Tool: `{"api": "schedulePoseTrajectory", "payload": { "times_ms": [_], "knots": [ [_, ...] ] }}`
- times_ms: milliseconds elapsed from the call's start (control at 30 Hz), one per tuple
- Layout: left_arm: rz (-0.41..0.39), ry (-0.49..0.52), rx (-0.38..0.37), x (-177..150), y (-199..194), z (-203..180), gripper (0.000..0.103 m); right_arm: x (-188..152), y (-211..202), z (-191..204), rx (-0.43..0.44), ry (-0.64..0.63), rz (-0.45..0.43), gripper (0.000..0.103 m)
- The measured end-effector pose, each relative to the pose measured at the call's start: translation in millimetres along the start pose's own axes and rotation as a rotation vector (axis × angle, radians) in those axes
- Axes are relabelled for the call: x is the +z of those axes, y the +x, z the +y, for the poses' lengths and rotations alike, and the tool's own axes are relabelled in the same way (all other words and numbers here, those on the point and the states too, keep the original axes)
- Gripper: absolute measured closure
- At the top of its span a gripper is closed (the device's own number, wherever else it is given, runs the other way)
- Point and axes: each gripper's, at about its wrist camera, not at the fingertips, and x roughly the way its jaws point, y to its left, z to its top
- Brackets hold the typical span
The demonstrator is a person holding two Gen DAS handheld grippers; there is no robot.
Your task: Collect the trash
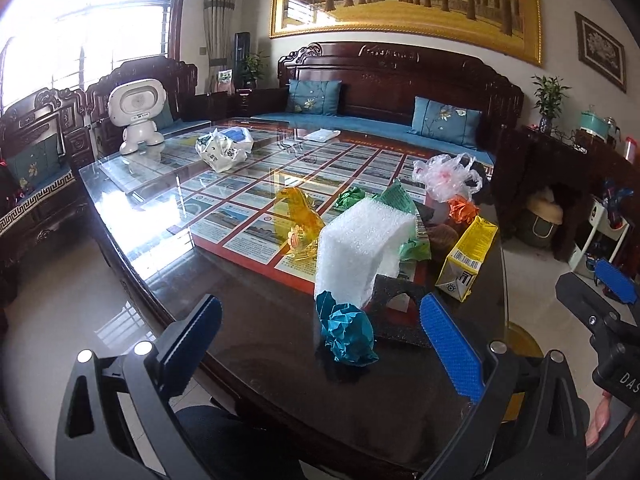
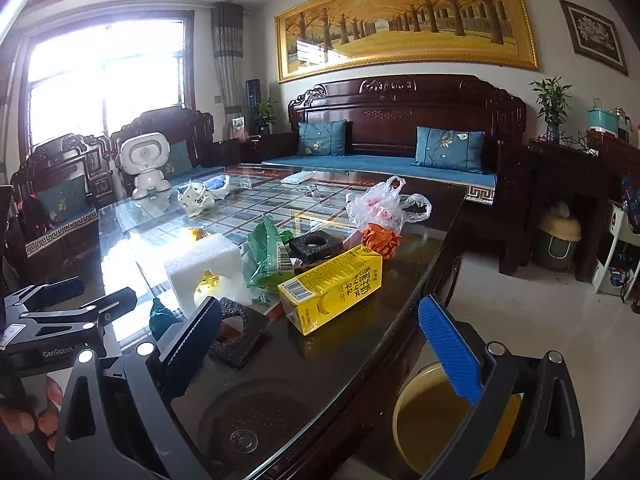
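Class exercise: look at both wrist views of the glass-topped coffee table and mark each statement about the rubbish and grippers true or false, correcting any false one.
1. The yellow drink carton lies on its side. True.
2. The left hand-held gripper is shut on the crumpled teal paper ball. False: its jaws are open, holding nothing.
3. The white foam block sits on the floor. False: it is on the table.
4. The right hand-held gripper is open and empty. True.
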Motion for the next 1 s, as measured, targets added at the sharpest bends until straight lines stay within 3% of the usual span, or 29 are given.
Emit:
{"api": "schedulePoseTrajectory", "payload": {
  "times_ms": [333,1000],
  "knots": [
    [-0.025,0.038,0.037,2,-2,-5,0.004,0,2,-2,0.001,0.009,0.010,0.008],
    [0.008,0.014,0.021,4,13,0,0.004,-2,10,-2,0.005,0.004,0.019,0.008]
  ]
}}
